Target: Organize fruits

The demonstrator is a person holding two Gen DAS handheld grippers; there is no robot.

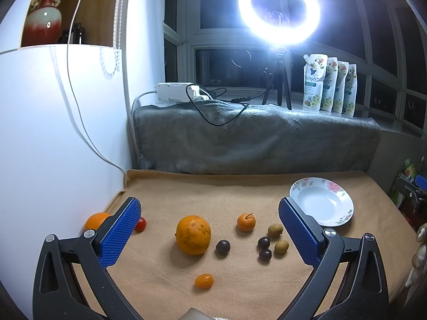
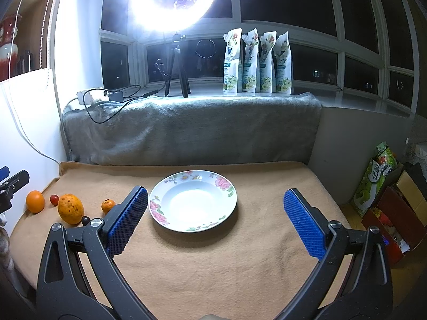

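Jaws are standing wide apart on both grippers, gripping nothing — the left gripper (image 1: 209, 229) is framing the big orange (image 1: 193, 235) between its pads, while the right gripper (image 2: 215, 220) is framing the empty flowered plate (image 2: 192, 200).

A glaring ring light (image 1: 279, 8) blooms white against dark windows; fisheye edges bend.

Before me the fruits (image 1: 193, 234) lie scattered on the blanket (image 1: 240, 280) — the plate (image 2: 229, 202) sits well right of them, nothing in it.
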